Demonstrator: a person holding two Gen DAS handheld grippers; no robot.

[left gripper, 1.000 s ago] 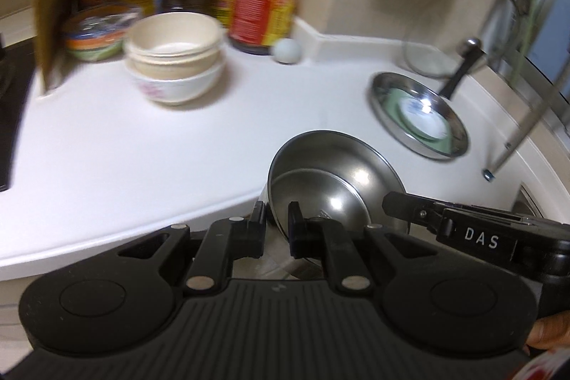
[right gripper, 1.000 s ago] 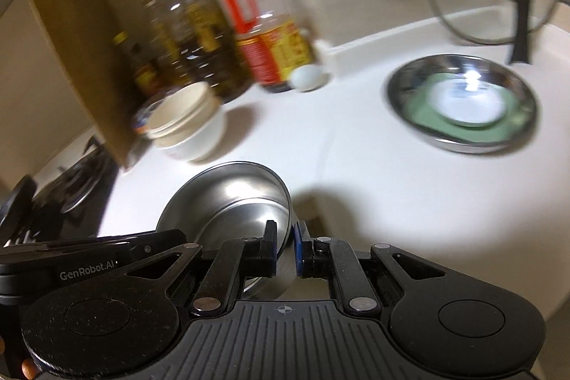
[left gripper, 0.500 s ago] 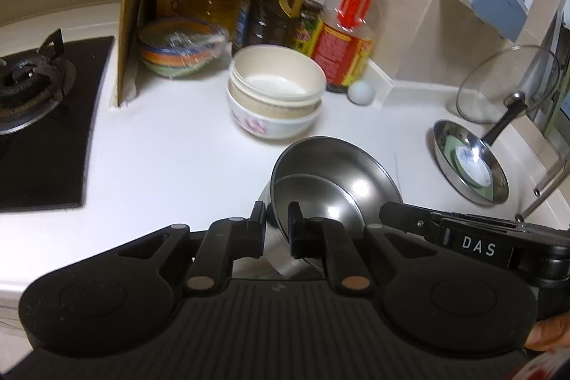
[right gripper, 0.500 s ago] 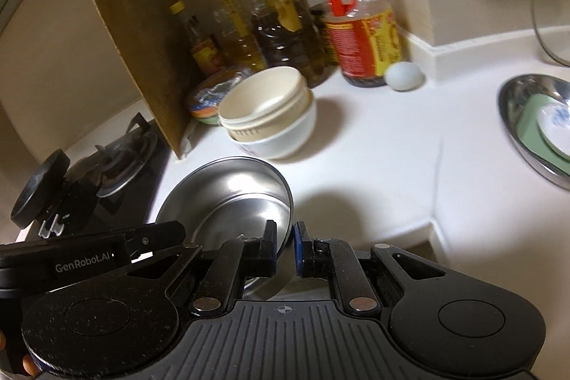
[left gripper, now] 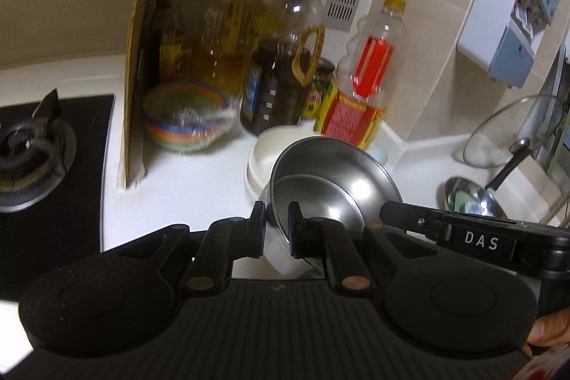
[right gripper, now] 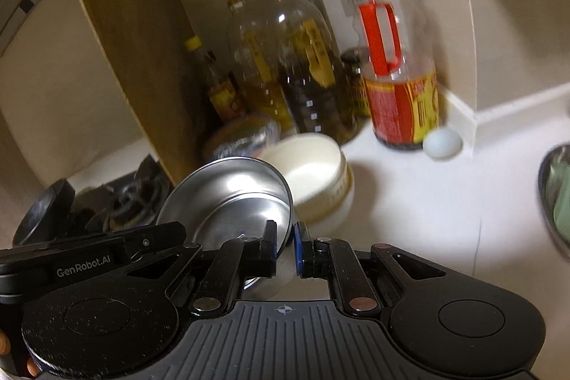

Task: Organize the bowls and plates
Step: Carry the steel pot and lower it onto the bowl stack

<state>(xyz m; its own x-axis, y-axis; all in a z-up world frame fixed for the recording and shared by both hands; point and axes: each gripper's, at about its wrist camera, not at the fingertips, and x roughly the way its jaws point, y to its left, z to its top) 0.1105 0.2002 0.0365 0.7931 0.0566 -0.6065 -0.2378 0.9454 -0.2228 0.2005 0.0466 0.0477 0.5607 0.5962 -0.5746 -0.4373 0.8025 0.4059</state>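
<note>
A steel bowl (left gripper: 331,180) is held in the air between both grippers. My left gripper (left gripper: 276,225) is shut on its near rim. My right gripper (right gripper: 285,246) is shut on the opposite rim of the same bowl (right gripper: 231,191). The bowl hangs just in front of and partly over a stack of cream bowls (right gripper: 313,177), whose edge shows behind it in the left wrist view (left gripper: 260,159). A steel plate holding a green dish (left gripper: 473,198) lies at the right of the white counter (right gripper: 409,209).
Oil and sauce bottles (left gripper: 285,66) stand at the back wall. A wrapped colourful bowl (left gripper: 188,120) and a cardboard sheet (left gripper: 139,59) are at left, beside the gas stove (left gripper: 25,145). An egg (right gripper: 441,143) and a glass lid (left gripper: 513,134) are at right.
Both grippers have carried the steel bowl forward and left, from the counter's front edge to just over the cream bowl stack. The steel plate has slid to the right edge of view.
</note>
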